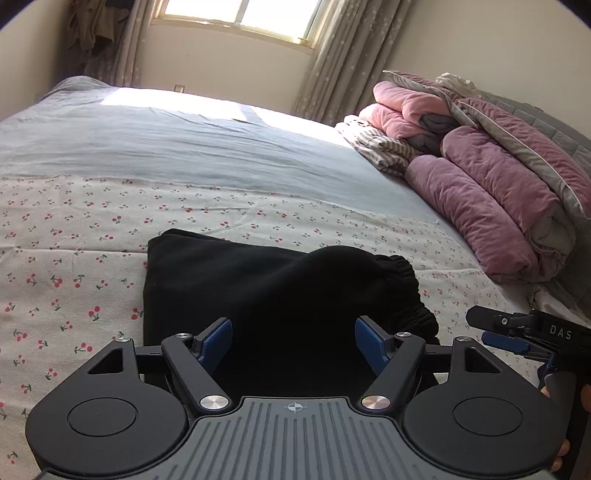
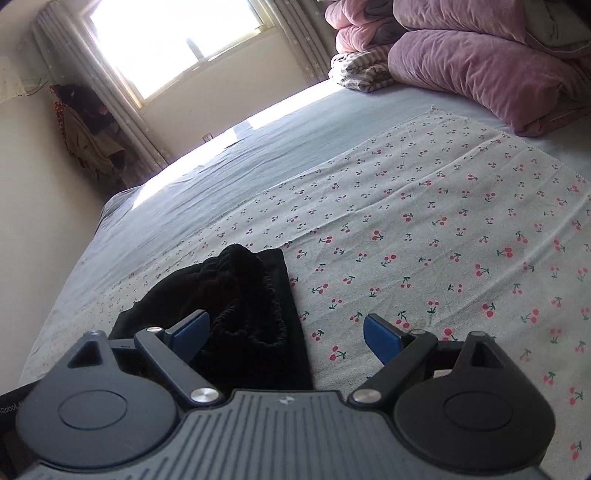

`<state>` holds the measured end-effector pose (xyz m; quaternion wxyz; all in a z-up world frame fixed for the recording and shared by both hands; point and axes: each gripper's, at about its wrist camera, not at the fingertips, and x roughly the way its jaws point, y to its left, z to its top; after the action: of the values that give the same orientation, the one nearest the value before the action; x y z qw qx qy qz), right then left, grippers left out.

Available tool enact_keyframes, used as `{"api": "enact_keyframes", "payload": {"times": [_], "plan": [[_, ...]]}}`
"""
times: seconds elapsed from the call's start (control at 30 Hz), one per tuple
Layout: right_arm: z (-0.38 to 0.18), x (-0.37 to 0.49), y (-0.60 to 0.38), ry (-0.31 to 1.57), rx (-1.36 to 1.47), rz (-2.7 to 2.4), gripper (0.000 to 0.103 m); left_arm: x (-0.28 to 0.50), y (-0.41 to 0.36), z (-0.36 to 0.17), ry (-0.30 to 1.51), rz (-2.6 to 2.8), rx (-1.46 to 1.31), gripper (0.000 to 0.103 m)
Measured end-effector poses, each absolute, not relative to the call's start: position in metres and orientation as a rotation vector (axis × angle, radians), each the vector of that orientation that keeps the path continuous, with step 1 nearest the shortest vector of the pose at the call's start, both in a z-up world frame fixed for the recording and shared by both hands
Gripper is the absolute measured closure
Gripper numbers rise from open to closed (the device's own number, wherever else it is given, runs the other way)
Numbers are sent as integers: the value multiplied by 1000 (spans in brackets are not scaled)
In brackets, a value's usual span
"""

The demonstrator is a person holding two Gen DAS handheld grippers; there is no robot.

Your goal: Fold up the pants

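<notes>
The black pants (image 1: 240,280) lie folded in a compact bundle on the cherry-print sheet (image 1: 74,258), with the gathered elastic waistband (image 1: 410,295) on the right side. My left gripper (image 1: 293,339) hovers just over the bundle's near part. Its jaws are wide open and its blue pads (image 1: 218,338) stand clear of the cloth. In the right wrist view the pants (image 2: 251,295) sit at the lower left, waistband (image 2: 240,266) bunched on top. My right gripper (image 2: 286,334) is open at the bundle's right edge, holding nothing. It also shows as the right gripper (image 1: 484,328) at the right edge of the left wrist view.
A pile of pink and purple quilts (image 1: 498,192) and a striped cloth (image 1: 376,147) fill the bed's far right. Pale blue sheet (image 1: 184,140) stretches toward the window (image 1: 240,18) and curtains (image 1: 332,66). Clothes (image 2: 85,129) hang in the corner.
</notes>
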<state>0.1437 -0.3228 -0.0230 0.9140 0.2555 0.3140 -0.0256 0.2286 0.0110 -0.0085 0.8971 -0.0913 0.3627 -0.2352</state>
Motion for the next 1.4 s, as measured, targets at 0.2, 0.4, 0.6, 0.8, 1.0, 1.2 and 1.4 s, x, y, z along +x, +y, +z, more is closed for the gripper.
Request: {"api": "enact_keyframes", "payload": {"times": [0.2,0.4,0.6,0.8,1.0,1.2,1.4], "plan": [[-34,175,-261,601,265,40,32,241,23,-49,816,-521,-308,30],[-62,188,-237,695,62,-45,61,235,7,-59,830,-569,-220,29],[-52,185,-272,788,196,-17,69,253,37,-31,760,-536,-330,28],[-51,184,-261,833,114,-54,56,311,12,-21,788,-477,-215,31],[-18,162,-222,566,-61,-36,56,341,-50,-53,843,-412,65,32],[-61,179,-193,733,-134,124,60,351,-64,-65,865,-356,105,29],[-69,185,-207,830,5,111,59,338,-96,-33,804,-488,89,32]]}}
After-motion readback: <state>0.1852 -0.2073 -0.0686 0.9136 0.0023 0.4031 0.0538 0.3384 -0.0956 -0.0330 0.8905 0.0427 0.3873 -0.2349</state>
